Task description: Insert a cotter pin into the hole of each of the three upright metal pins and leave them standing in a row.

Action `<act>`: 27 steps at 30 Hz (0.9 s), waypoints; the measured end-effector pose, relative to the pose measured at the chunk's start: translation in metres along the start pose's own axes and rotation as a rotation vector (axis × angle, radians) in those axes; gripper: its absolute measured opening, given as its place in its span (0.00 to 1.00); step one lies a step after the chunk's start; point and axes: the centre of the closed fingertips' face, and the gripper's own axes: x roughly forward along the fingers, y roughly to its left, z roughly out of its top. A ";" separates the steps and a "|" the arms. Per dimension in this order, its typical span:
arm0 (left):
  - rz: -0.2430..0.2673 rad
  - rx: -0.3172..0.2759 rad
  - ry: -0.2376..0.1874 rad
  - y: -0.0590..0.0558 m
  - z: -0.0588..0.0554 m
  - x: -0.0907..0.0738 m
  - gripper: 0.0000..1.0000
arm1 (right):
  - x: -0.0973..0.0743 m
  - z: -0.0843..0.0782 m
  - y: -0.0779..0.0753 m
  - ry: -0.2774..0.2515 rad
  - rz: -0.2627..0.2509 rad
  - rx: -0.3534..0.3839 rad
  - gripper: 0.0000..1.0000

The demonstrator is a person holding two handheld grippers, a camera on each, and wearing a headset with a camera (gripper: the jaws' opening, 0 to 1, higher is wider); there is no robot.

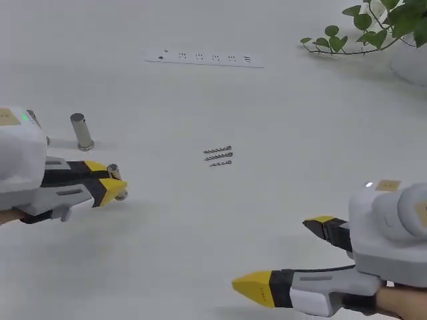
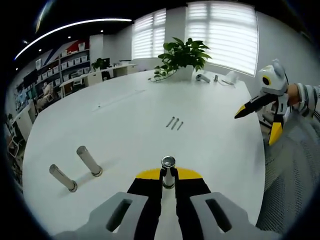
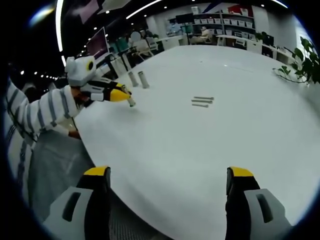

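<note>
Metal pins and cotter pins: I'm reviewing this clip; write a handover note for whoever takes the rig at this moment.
Left tongs: shut on one upright metal pin near the table edge.
Right tongs: open, empty, over the table.
Other two metal pins: standing side by side, apart from the held one.
Cotter pins: all three lie side by side mid-table.
Done: no cotter pin inserted yet.
Left: fit a cotter pin into each metal pin, then stand the three in a row.
</note>
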 end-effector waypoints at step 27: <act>-0.005 -0.038 0.030 -0.010 -0.021 0.008 0.07 | 0.006 0.008 0.002 -0.029 0.021 -0.004 0.99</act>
